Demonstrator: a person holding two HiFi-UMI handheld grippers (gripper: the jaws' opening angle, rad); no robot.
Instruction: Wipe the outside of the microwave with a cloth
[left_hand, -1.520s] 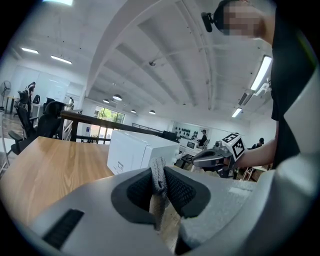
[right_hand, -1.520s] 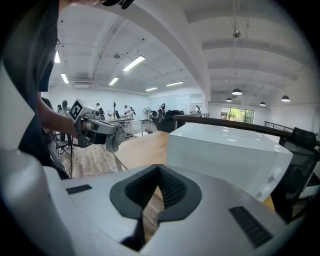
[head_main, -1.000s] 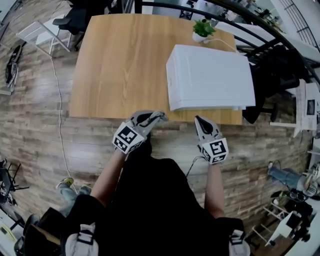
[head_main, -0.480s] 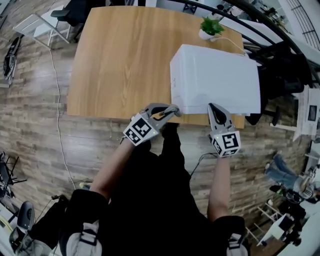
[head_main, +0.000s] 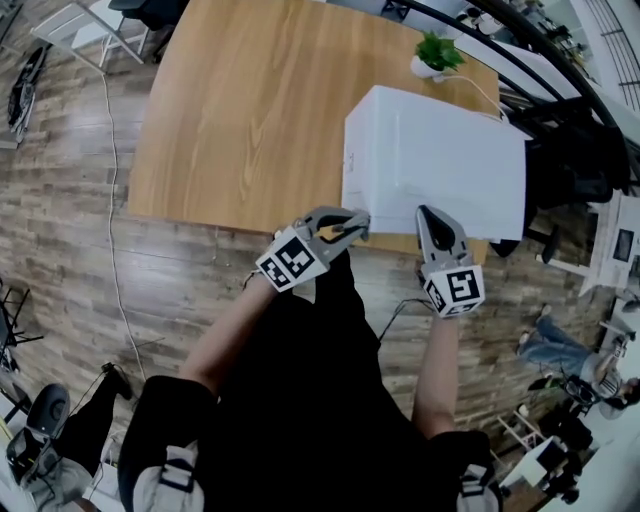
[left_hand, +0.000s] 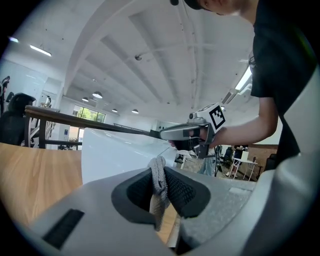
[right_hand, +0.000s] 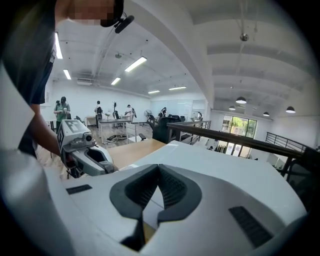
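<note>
Just changed: both grippers have come up and forward in the last second, from short of the table's near edge to right against the near face of the microwave. The person has closed in with them.
What it means: the approach looks done and the wiping looks about ready to begin. I see no stroke made yet.
Left gripper: jaws clamped on a grey knitted cloth. A fold sticks up between the pads and the rest hangs below.
Right gripper: jaws together with nothing between them. It seems along only to steady things.
Microwave: a white box on the wooden table, at the 3 o'clock side of the top, its front close to the near edge.
Microwave from the left gripper: at 1 o'clock, just beside the tips, at the near left corner. Whether the cloth touches it, I can't tell.
Microwave from the right gripper: dead ahead at 12 o'clock, its near edge just past the tips.
Plant: small pot at the microwave's 12 o'clock, well clear of the work.
Next call: press the cloth onto that corner and sweep across.
</note>
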